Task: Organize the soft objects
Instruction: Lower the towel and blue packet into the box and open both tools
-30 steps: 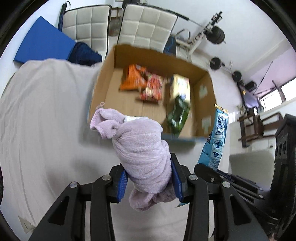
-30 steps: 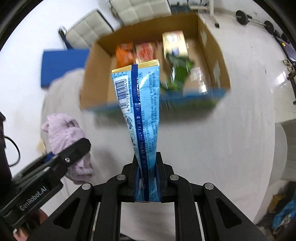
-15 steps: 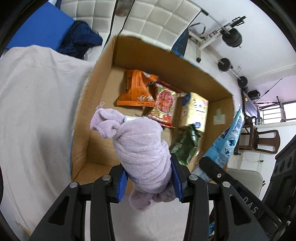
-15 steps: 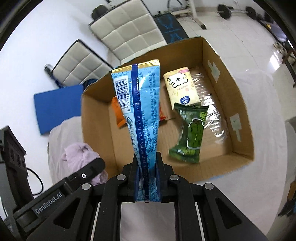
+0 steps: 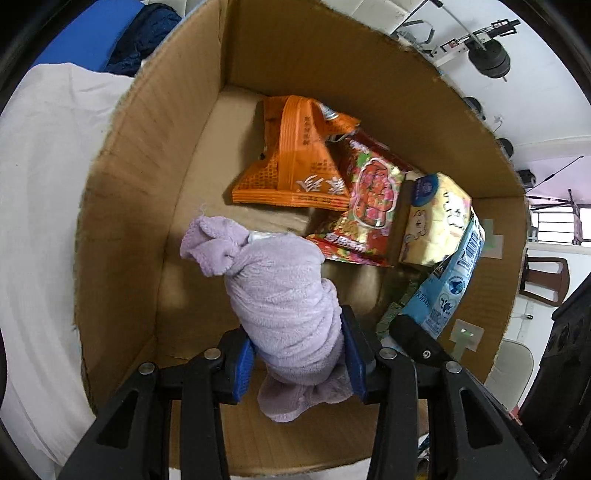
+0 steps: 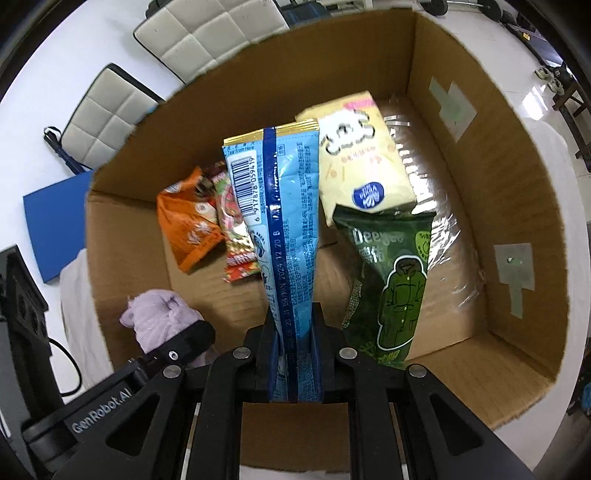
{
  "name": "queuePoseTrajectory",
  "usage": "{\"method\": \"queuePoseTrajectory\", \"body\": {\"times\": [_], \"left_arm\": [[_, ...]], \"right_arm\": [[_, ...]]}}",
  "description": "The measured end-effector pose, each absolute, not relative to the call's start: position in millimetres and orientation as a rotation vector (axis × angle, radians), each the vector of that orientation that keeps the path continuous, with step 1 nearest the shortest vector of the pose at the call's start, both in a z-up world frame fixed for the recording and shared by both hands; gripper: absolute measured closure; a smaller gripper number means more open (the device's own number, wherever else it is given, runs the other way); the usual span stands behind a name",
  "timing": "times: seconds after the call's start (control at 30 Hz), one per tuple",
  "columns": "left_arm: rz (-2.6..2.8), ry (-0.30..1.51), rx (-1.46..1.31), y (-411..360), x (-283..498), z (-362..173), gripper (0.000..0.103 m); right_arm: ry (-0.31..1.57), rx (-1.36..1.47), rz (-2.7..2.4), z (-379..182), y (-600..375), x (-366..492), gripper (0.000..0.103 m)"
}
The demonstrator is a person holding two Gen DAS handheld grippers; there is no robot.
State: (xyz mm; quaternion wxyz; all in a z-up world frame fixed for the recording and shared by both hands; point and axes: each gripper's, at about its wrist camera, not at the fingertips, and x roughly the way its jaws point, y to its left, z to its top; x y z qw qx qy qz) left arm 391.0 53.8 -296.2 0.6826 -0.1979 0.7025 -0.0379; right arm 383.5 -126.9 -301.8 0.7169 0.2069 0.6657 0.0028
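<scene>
- Left gripper point(image 5: 297, 360) clamped on a rolled lilac towel point(image 5: 280, 291), blue pads pinching it at both sides; held over the near-left part of the cardboard box point(image 5: 125, 206).
- Towel's lower end bunched below the jaws, partly hidden by them; knotted tip pointing up and left.
- Right gripper point(image 6: 295, 356) pressed tight on a light-blue snack packet point(image 6: 277, 221), held upright above the box floor; packet's bottom edge swallowed between the jaws.
- Lying inside the box: orange pouch point(image 5: 295, 162), red candy bag point(image 5: 365, 206), pale-yellow tissue pack point(image 6: 362, 162), green packet point(image 6: 391, 280).
- Green packet almost wholly hidden in the left wrist view, behind the blue packet and the other gripper; its lower end cut off by the right gripper's frame in the right wrist view.
- Crinkled clear plastic point(image 6: 454, 236) seen along the box's right side, contents impossible to make out.
- Print on most wrappers blurred, mostly unreadable.
- Quilted white chairs point(image 6: 207, 33) and a blue mat point(image 6: 55, 210) cropped by the box rim and the lens edge.
</scene>
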Motion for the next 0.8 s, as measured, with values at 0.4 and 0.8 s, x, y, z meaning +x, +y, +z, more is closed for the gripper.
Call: {"method": "queuePoseTrajectory", "body": {"times": [0.4,0.8], "left_arm": [[-0.025,1.579,-0.414,64,384,-287,0.037],[0.014,1.430,-0.142,62,358,-239,0.005]], "right_arm": [[1.526,0.365,0.001,-310,-122,380,0.070],[1.437,0.101,0.005,-267,-126,356,0.019]]}}
